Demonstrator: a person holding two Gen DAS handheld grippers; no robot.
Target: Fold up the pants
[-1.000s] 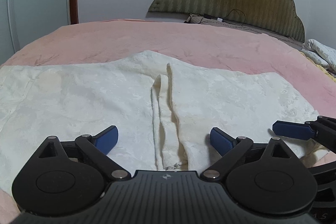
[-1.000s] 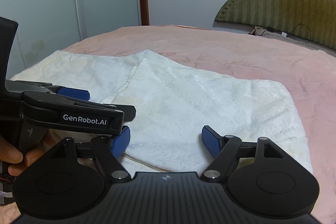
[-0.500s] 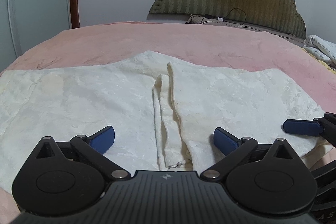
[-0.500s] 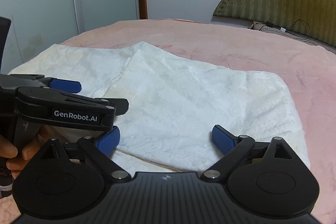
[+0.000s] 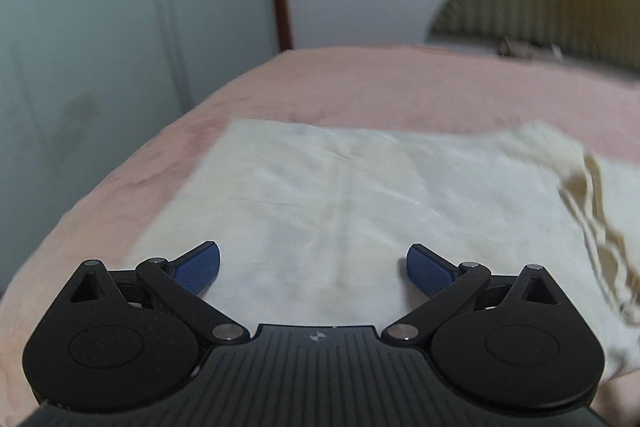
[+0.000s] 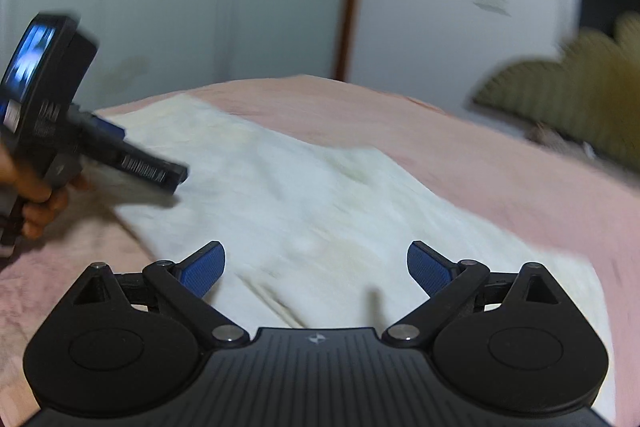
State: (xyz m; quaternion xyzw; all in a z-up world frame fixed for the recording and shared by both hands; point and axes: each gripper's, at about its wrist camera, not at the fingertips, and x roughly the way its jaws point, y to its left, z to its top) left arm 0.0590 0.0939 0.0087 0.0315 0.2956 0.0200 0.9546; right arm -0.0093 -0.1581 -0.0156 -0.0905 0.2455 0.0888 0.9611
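Lying flat on pink bedspread [image 5: 360, 83], cream pants [image 5: 360, 195] w/ bunched folds at right edge; frames blurry. Olive headboard [image 6: 580, 83] behind, pale wardrobe doors [image 5: 120, 27] at left. L gripper [image 5: 313, 264] jaws wide, nothing between. R gripper [image 6: 316, 263] just been opening, empty, over pants. Person's hand [image 6: 36, 199] holds L gripper.

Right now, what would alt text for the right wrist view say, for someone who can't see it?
An open black gripper with blue pads hovers over cream-white patterned pants spread on a pink bedspread. At left, a hand holds a second black gripper over the cloth's edge. The picture is motion-blurred.
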